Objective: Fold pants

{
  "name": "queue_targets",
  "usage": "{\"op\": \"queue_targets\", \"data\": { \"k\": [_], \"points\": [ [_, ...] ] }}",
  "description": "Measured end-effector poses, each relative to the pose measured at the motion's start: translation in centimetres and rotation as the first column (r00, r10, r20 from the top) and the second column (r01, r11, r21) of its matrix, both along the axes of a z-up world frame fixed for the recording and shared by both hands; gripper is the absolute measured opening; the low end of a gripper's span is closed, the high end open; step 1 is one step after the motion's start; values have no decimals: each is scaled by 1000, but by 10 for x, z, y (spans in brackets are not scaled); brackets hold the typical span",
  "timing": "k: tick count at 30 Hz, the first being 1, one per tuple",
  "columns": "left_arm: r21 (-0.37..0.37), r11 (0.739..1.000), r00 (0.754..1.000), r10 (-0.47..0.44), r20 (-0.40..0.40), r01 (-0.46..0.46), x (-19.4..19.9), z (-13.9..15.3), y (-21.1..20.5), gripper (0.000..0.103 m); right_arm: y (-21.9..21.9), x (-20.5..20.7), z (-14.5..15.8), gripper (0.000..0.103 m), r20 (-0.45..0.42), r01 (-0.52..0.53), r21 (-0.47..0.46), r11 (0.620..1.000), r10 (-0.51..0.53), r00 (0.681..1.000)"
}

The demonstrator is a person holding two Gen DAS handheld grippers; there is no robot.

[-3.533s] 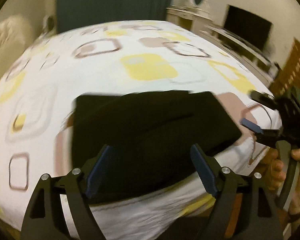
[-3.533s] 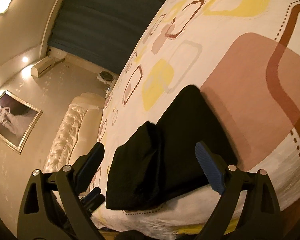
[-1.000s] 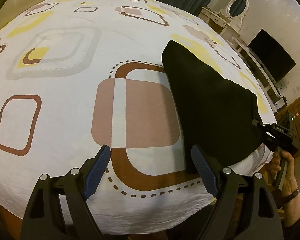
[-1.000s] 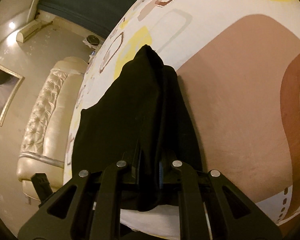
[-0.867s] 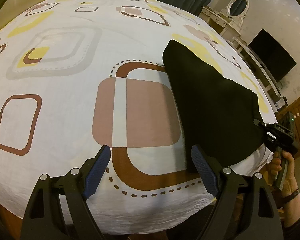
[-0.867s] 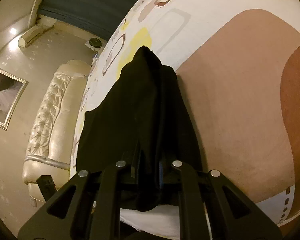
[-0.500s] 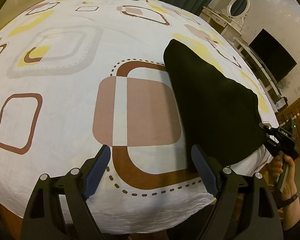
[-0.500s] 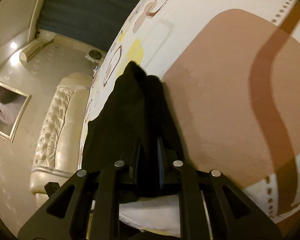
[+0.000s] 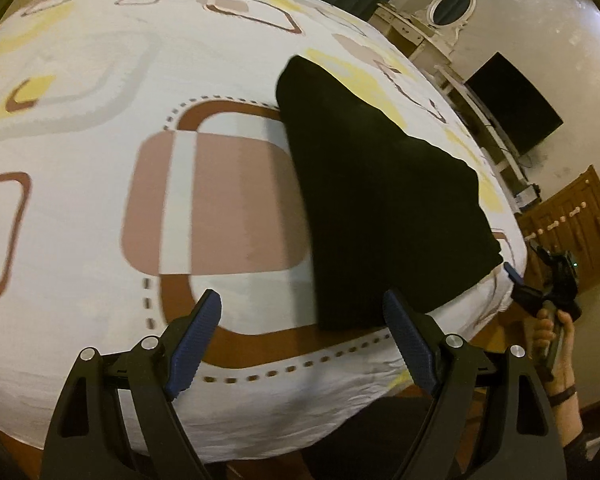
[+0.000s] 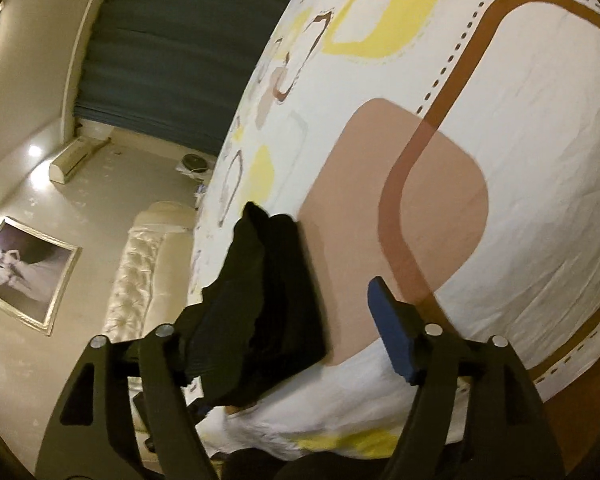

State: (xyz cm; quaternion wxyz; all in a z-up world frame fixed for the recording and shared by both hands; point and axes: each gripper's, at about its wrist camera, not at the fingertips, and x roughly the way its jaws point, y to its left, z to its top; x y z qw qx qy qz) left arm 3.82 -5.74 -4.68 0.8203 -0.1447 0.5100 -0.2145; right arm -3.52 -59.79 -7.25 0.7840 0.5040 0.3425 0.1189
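— Looking across the bed (image 9: 100, 60): far edge cut off by the frame in both views, patterned sheet blurred on the left-wrist side?

— Yes. Folded black pants (image 9: 380, 184) lay on the sheet near the bed's front right corner, layers impossible to count in that darkness. Looked thicker and rumpled from the right wrist (image 10: 268, 300), near edge hanging just over the bed's side.

— Anything around?

— Seen only from the left wrist: dark screen (image 9: 512, 112), oval mirror (image 9: 448, 6) on a pale dresser, wooden cabinet (image 9: 564, 224). Seen only from the right: tufted headboard (image 10: 140, 280), framed picture (image 10: 24, 276), wall unit (image 10: 76, 156). Dark curtain (image 10: 172, 48) behind.

— Grippers?

— Left gripper (image 9: 300, 340) spread wide over bare sheet, nothing between the blue pads, pants just beside the right one. Right gripper (image 10: 288, 336) opening, pants between the fingers but pressed by neither; left pad hidden behind cloth. Small at the edge of the left view, in a hand (image 9: 556, 336).
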Motion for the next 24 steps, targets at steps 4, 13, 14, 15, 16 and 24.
{"op": "queue_targets", "data": {
  "k": [4,13,14,15,16,24],
  "points": [
    [-51,999,1000,-6,-23,5,6,-4,-8,84,19,16,-4,80,-21,-41,-13,999,41,999],
    [-177,984,995,-28,-93,11,27,-19,-20,84,77,55,-13,86,-50,-188,-72,980,184,982],
    [-188,982,995,-31,-99,11,29,-21,-22,84,80,57,-12,86,-50,-203,-70,977,200,979],
    [-200,980,994,-34,-104,13,30,-23,-23,84,87,61,-11,86,-54,-222,-78,972,219,974],
    [-213,977,994,-38,-106,15,31,-24,-25,84,91,63,-11,85,-60,-232,-96,968,227,972],
    [-143,988,996,-64,-55,56,31,-24,-40,45,97,60,-13,42,-94,-248,-192,949,234,968]
  ]
}}
